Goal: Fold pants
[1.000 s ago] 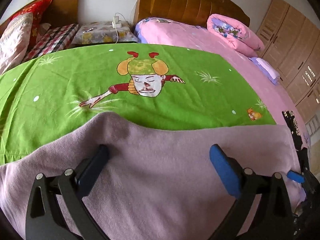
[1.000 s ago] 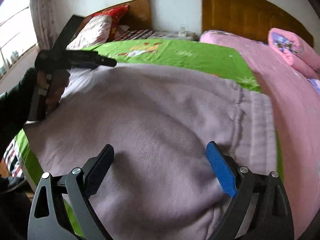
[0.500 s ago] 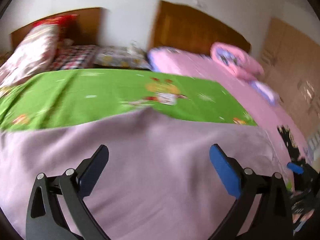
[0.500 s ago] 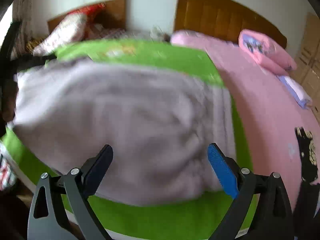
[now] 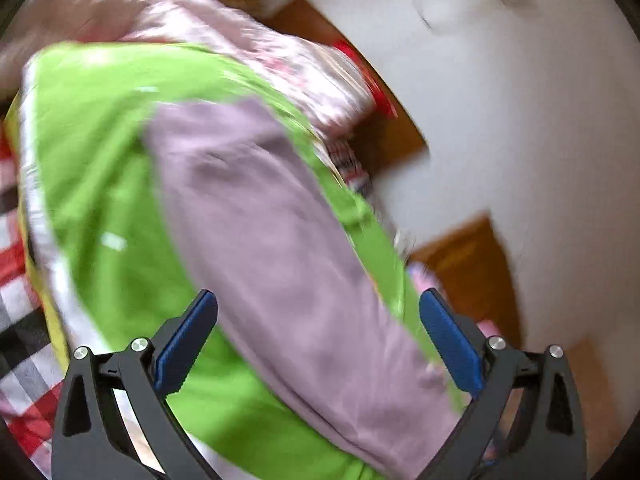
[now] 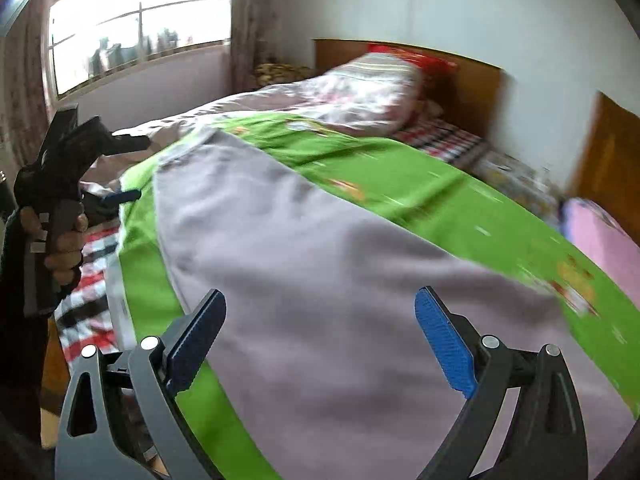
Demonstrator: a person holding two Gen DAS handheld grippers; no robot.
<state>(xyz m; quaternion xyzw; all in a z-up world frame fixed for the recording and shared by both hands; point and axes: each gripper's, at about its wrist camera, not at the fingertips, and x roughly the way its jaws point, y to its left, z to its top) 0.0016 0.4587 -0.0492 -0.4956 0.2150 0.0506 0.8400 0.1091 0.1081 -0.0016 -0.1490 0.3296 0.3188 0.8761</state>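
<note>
Two grippers, left gripper [image 5: 318, 338] and right gripper [image 6: 320, 338], hover wide-jawed and empty over mauve pants [image 6: 320, 264] on a green sheet [image 6: 440, 192]; each should pinch one far hem edge squarely before lifting.

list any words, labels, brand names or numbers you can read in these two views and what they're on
None can be read.
The green sheet carries small cartoon prints, blurred by motion; no lettering shows.
The lilac pants are plain, with no tag or label visible.
The left gripper and right gripper show no brand mark; both have jaws apart.
</note>
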